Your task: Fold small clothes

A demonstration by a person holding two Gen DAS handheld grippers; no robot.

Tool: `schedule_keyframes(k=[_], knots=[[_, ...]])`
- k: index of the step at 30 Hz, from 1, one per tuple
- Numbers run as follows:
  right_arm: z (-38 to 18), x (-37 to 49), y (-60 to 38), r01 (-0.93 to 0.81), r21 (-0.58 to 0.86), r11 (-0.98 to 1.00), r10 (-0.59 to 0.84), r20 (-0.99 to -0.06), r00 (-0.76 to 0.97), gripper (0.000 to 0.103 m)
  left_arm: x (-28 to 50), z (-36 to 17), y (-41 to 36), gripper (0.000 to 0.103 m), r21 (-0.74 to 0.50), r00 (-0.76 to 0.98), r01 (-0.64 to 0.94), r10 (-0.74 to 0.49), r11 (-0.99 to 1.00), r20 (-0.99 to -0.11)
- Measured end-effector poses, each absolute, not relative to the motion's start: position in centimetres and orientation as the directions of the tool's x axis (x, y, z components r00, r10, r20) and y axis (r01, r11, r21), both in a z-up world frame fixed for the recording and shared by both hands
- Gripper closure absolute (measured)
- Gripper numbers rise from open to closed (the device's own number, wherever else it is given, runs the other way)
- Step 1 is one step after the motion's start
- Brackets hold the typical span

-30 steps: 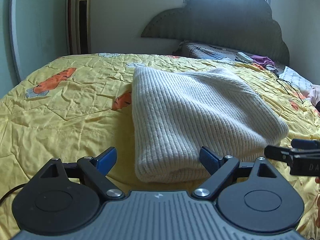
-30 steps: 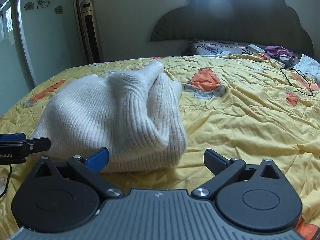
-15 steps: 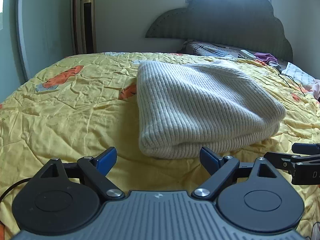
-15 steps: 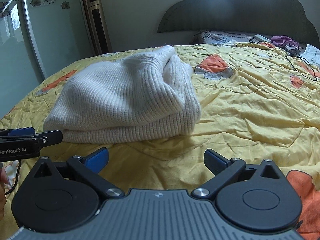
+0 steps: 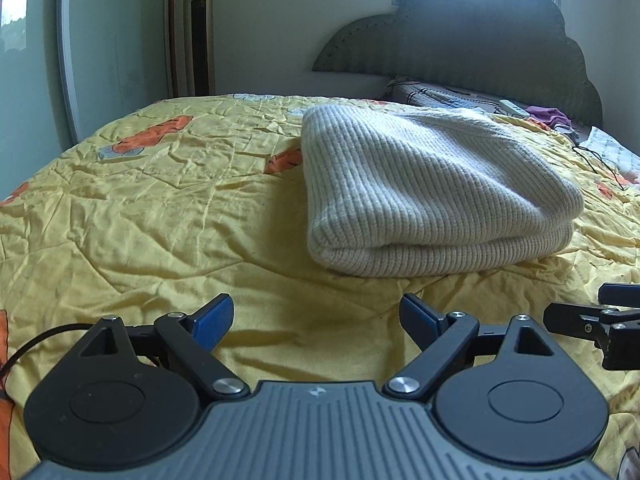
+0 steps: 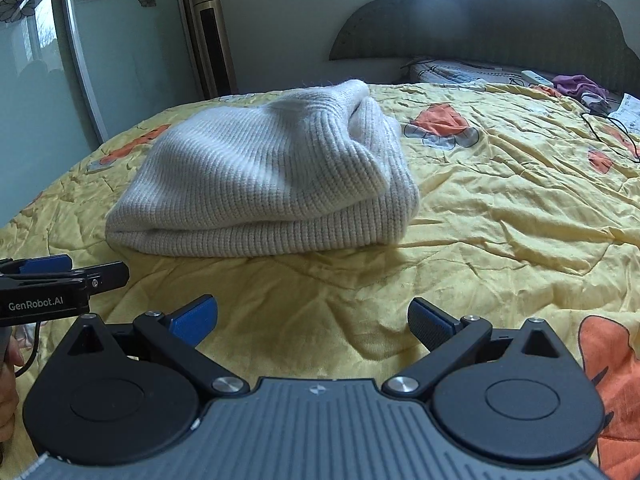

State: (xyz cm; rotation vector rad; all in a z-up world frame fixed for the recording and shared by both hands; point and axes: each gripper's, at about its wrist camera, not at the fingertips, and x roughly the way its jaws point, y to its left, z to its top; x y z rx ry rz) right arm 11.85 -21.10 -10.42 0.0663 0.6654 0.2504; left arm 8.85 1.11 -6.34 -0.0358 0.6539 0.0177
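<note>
Cream ribbed sweater [image 5: 432, 196] is lying folded on the yellow bed quilt [image 5: 160, 208], its far edge hidden, with both grippers' fingers [image 5: 212, 316] [image 6: 430, 322] spread empty.

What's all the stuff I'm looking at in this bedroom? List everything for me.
sweater: one, cream ribbed knit, folded, lying on the quilt
quilt: one, yellow with orange prints, covering the bed
headboard: one, dark grey, scalloped, against the far wall
tower unit: one, gold and black, standing by the wall
purple cloth: one, near the headboard
black cable: one, on the quilt's far right
left gripper: one, black with blue pads, open, empty
right gripper: one, same build, open, empty
</note>
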Motion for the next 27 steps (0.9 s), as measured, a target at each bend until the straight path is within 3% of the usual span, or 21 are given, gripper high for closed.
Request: schedule_keyframes(k=[19, 23, 27], knots=[[-11.4, 10.7, -21.0, -0.22, 0.075, 0.973, 0.219, -0.61, 0.761, 0.0, 8.4, -7.4, 0.7, 0.012, -0.004, 0.783, -0.054, 0.041, 0.999, -0.62], [-11.7, 10.7, -21.0, -0.218, 0.075, 0.973, 0.217, -0.611, 0.761, 0.0, 8.5, -7.5, 0.6, 0.004, -0.002, 0.78, -0.052, 0.039, 0.999, -0.624], [-11.9, 10.7, -20.9, -0.219, 0.067, 0.973, 0.213, -0.613, 0.761, 0.0, 8.5, -7.6, 0.6, 0.004, -0.002, 0.779, -0.054, 0.041, 0.999, -0.626]])
